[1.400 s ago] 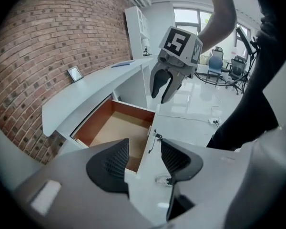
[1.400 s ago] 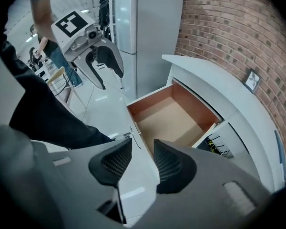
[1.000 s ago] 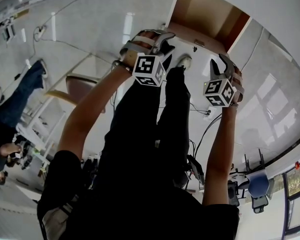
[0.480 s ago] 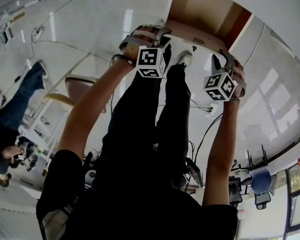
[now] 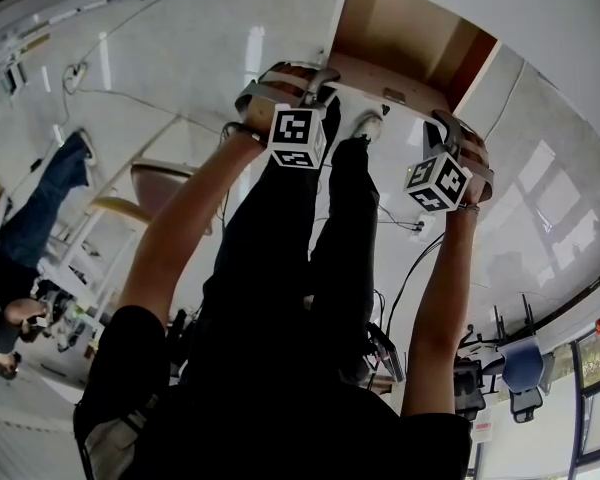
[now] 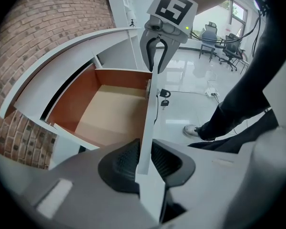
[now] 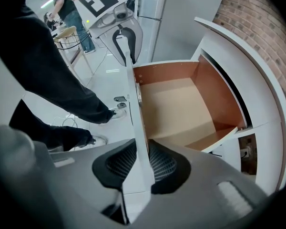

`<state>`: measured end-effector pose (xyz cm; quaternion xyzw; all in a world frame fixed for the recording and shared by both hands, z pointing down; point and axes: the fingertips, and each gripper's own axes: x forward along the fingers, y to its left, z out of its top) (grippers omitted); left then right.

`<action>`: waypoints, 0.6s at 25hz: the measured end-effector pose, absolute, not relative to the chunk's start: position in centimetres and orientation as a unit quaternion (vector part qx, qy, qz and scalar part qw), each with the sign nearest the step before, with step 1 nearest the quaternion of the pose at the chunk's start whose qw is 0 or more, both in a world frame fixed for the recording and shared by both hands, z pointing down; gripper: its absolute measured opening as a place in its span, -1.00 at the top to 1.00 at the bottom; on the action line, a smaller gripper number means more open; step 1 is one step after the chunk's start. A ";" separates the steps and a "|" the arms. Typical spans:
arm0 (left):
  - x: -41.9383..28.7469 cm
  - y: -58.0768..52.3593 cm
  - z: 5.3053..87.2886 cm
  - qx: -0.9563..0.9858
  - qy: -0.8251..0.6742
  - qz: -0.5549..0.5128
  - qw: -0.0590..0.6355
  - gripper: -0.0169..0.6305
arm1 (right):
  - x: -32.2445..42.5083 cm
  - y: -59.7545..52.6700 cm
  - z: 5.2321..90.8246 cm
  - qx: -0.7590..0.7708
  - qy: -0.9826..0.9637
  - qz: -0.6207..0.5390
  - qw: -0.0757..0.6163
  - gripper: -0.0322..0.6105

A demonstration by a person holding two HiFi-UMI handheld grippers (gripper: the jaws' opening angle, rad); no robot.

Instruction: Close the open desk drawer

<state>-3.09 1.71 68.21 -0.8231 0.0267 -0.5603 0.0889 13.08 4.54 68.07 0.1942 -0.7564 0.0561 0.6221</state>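
Along the top edge of the open drawer's white front panel, my left tongs and right tongs have just been closing and now pinch it, well apart.

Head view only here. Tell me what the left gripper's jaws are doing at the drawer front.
Observer: The left gripper has just been closing. Its pads now press on both faces of the drawer front.
Operator: Now report the right one.
Observer: The right gripper has also just been closing. It pinches the same drawer front further along its top edge.
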 end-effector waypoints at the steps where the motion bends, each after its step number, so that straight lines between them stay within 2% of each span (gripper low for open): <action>1: -3.1 1.6 68.0 -0.825 0.027 -0.559 0.086 0.67 | 13.1 4.5 67.9 0.192 -0.757 0.056 0.622 0.65; 15: -2.9 0.4 63.7 -0.837 -0.019 -0.541 0.078 0.69 | 13.1 3.1 64.0 0.164 -0.759 0.070 0.627 0.65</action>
